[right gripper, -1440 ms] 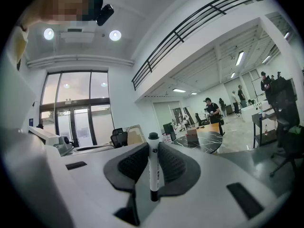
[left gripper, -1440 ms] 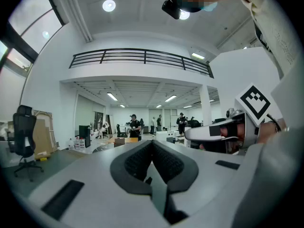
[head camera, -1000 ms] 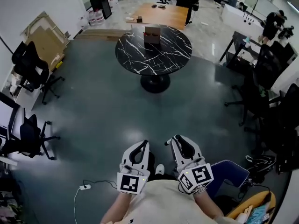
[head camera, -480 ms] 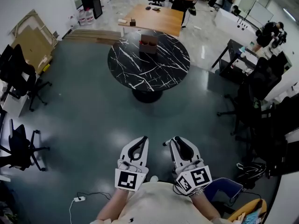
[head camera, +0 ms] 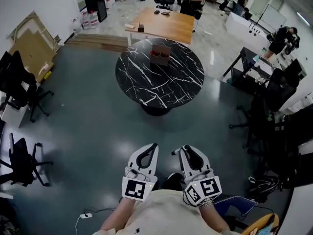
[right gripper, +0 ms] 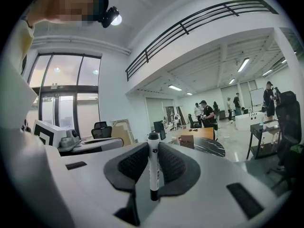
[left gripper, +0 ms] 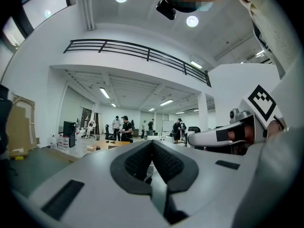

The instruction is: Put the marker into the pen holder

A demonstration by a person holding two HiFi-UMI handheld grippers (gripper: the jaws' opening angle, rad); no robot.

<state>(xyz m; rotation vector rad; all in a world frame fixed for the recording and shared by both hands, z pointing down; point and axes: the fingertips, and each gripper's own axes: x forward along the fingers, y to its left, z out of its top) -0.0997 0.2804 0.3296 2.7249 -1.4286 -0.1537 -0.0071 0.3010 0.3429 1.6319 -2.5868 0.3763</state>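
A white marker (right gripper: 153, 167) with a black cap stands upright between the fingers of my right gripper (right gripper: 153, 146), which is shut on it. The pen holder looks like a small brown box (head camera: 160, 54) on the far part of a round black marble table (head camera: 159, 80); it also shows in the right gripper view as the brown box (right gripper: 186, 140) far ahead. My left gripper (left gripper: 152, 144) is shut with nothing in it. In the head view both grippers, left (head camera: 152, 147) and right (head camera: 179, 151), are held close to my body, well short of the table.
Dark green floor lies between me and the table. Office chairs (head camera: 22, 158) stand at the left, more chairs (head camera: 264, 114) and desks at the right. A wooden table (head camera: 161, 23) and several people are behind the round table. A cable with a power strip (head camera: 85, 214) lies near my feet.
The round table has come closer and lower in the head view. Both grippers stay in the same pose before my body, the marker still held in the right one.
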